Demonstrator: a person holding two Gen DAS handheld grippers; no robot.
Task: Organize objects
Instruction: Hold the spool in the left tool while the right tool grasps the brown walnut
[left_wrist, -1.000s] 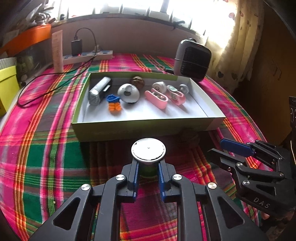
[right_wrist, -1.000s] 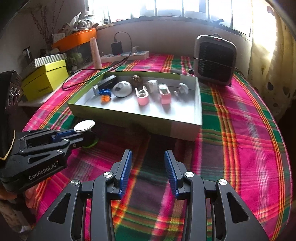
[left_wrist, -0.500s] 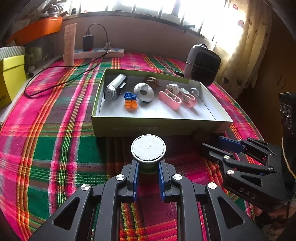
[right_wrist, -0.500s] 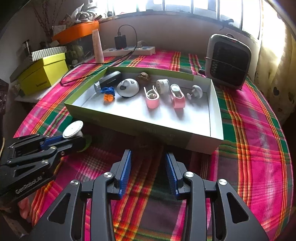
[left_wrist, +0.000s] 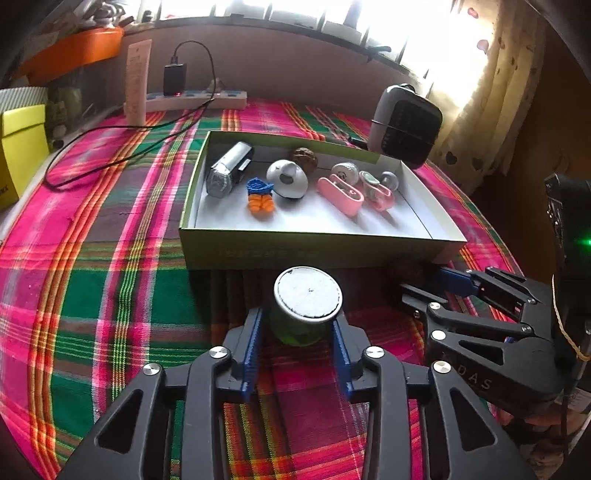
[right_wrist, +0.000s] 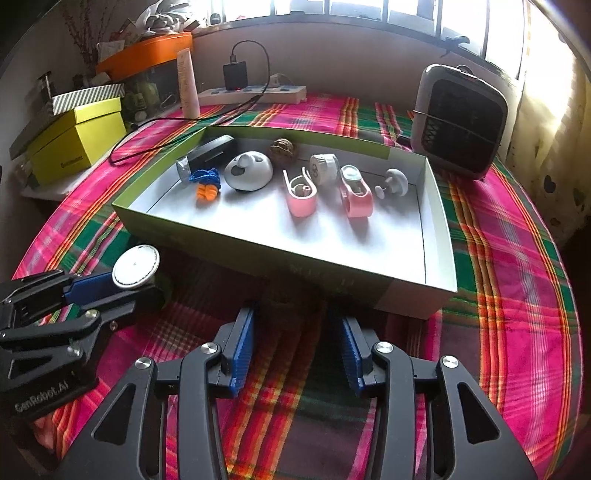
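Green glass-like jar (left_wrist: 303, 325) with a flat white round lid sits on the plaid cloth (left_wrist: 92, 295) just in front of the tray's near wall. Left gripper (left_wrist: 297, 347) has just been opening: half a second ago its blue ribbed pads pinched the jar, now both pads stand off its sides with gaps visible, jar between them but not pressed. Right gripper (right_wrist: 295, 350) has also just been opening a little; nothing between its pads, only cloth below. It sits near the tray's near wall, right of the jar.

Shallow cardboard tray (right_wrist: 258, 254), green outside, white inside, rectangular. Along its far edge: a silver-black cylinder (left_wrist: 229, 168) at the far-left corner, a blue and orange knitted piece (left_wrist: 260, 195), a white dome (left_wrist: 287, 180), a wrinkled brown nut-like lump (left_wrist: 304, 158), a white round cap (right_wrist: 324, 168), two pink clips (right_wrist: 301, 195), a small white knob (right_wrist: 393, 182).

Jar's lower body is half hidden by the lid and in shadow. In the right wrist view the left gripper's fingers cover the jar except the lid. Tray's near wall is dark; its print is unreadable.
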